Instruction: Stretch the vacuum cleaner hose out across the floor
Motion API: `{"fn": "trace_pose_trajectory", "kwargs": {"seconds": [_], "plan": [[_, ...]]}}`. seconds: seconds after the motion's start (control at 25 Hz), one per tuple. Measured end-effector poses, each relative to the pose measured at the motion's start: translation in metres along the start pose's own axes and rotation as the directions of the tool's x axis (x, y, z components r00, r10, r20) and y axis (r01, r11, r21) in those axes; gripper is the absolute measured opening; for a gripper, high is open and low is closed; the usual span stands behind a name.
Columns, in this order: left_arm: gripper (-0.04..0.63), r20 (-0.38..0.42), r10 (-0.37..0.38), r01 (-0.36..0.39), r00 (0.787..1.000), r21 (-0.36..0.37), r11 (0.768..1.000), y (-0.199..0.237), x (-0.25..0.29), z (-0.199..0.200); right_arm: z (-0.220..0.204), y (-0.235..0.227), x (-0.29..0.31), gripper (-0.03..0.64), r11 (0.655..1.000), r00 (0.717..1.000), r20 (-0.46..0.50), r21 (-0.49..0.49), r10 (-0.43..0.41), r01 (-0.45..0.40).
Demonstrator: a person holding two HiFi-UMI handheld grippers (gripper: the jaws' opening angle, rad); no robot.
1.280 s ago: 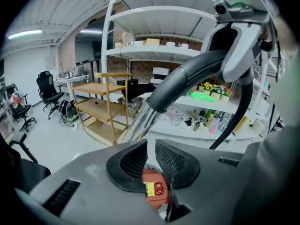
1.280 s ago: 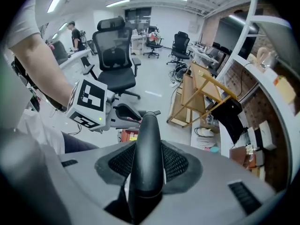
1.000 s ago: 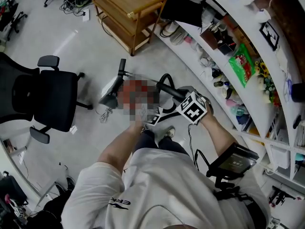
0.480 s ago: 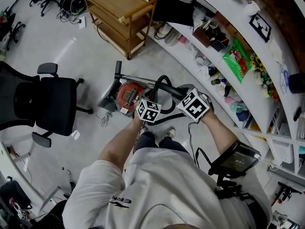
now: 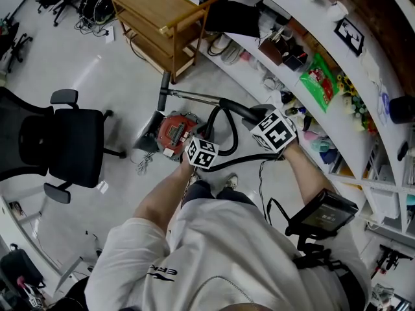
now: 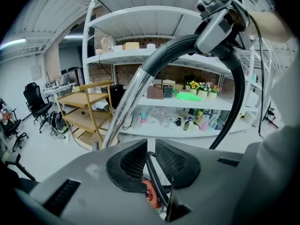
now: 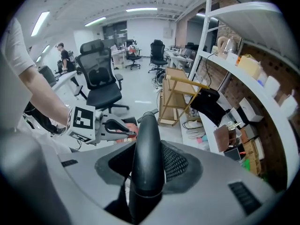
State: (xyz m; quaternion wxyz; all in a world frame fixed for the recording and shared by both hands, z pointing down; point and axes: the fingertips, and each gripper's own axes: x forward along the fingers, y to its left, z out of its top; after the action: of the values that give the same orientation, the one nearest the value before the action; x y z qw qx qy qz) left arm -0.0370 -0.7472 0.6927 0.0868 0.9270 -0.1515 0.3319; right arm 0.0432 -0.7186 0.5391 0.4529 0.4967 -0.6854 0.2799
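— Checked the left gripper (image 6: 150, 153)?
— Yes. Found its jaws drawn nearly together, pinching the thin ribbed black hose (image 6: 240, 97) low between the pads.
— And the right gripper (image 7: 147, 153)?
— Logged jaws set wide, clamped on the hose's thick curved end piece (image 7: 146, 125). Saw that gripper higher than the left one, close to the shelf unit (image 5: 259, 67).
— Placed the vacuum cleaner (image 5: 174, 131)?
— Marked it on the floor (image 5: 117, 76), just ahead of the person's feet, not far from the floor's edge along the shelves. Saw the hose looped between both grippers, not laid out flat. Spotted the metal wand (image 5: 194, 96) running from the curved piece toward the wooden cart (image 5: 155, 15).
— Noted free room?
— Tagged open floor on the left-gripper side of the vacuum, between the cart and the office chair (image 5: 71, 141). Found the other side hemmed in by the shelf unit's curved lower edge, with a cart corner just beyond the wand tip.
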Motion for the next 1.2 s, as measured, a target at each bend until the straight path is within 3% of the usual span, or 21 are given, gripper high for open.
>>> {"fn": "trace_pose_trajectory", "kwargs": {"seconds": [0.24,0.68,1.2], "plan": [[0.031,0.013,-0.012,0.012,1.0,0.024,1.0,0.0,0.001,0.011,-0.025,-0.03,-0.009,0.161,0.997,0.998,-0.052,0.055,-0.046,0.049],[0.031,0.017,-0.089,0.087,0.996,0.098,0.991,-0.048,0.007,0.025,-0.144,-0.054,-0.013,0.161,0.978,0.973,-0.217,0.174,-0.077,0.116],[0.031,0.01,-0.127,0.123,0.992,0.174,0.977,-0.112,0.015,0.045,-0.226,-0.07,-0.055,0.161,0.91,0.982,-0.138,0.375,-0.131,0.174]]}}
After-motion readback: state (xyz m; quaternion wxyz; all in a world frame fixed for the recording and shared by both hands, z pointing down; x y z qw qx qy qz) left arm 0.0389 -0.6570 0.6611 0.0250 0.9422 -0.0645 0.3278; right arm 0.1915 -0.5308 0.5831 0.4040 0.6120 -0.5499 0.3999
